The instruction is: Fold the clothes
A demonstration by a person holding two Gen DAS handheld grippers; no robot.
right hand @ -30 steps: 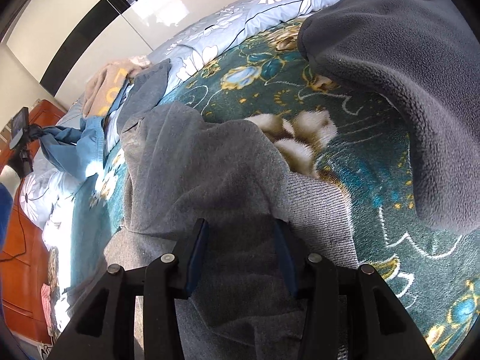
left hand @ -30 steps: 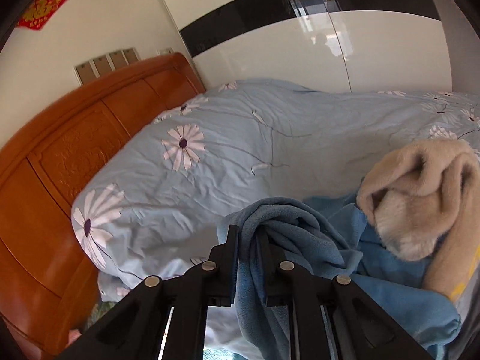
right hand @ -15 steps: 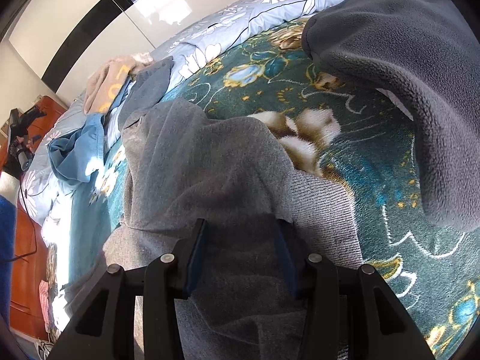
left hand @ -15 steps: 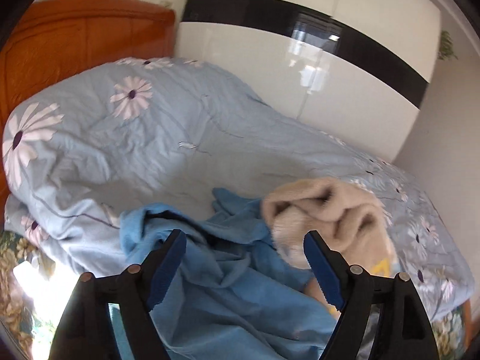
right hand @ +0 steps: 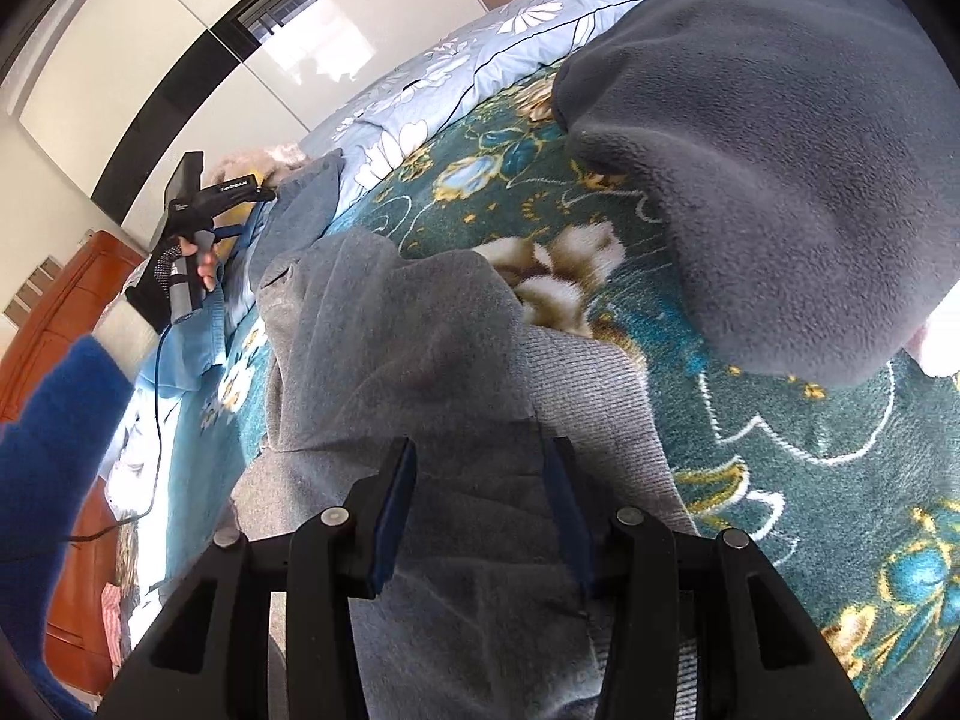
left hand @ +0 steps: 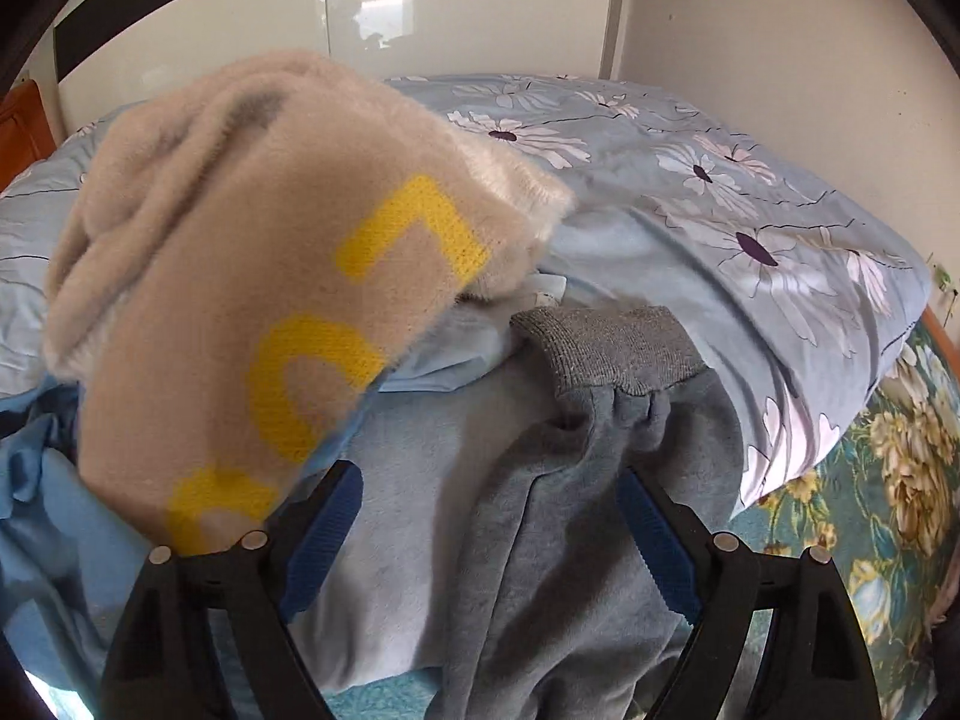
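Observation:
My left gripper (left hand: 486, 498) hangs over a grey-blue garment (left hand: 540, 540) with a ribbed cuff (left hand: 606, 348). Its jaws are opening wide; the cloth lies under the gap and the pads do not press on it. A beige fuzzy garment (left hand: 240, 270) with yellow letters bulges just left of it, over a light blue cloth (left hand: 36, 510). My right gripper (right hand: 480, 468) stands half open over a grey knit garment (right hand: 390, 348) spread on the bed, with cloth filling the gap below its fingers. A gloved hand (right hand: 180, 276) holds the left gripper (right hand: 240, 192) at the far pile.
A dark grey fleece (right hand: 780, 150) lies on the teal floral blanket (right hand: 780, 450) to the right. A light blue daisy duvet (left hand: 750, 210) covers the bed's far side. The wooden headboard (right hand: 60, 300) and a blue sleeve (right hand: 54, 420) are at the left, with a glossy white wardrobe (right hand: 180, 60) behind.
The left gripper let go of the light blue cloth, opened wide and swung right and down past the beige garment to the grey-blue one. The right gripper barely moved.

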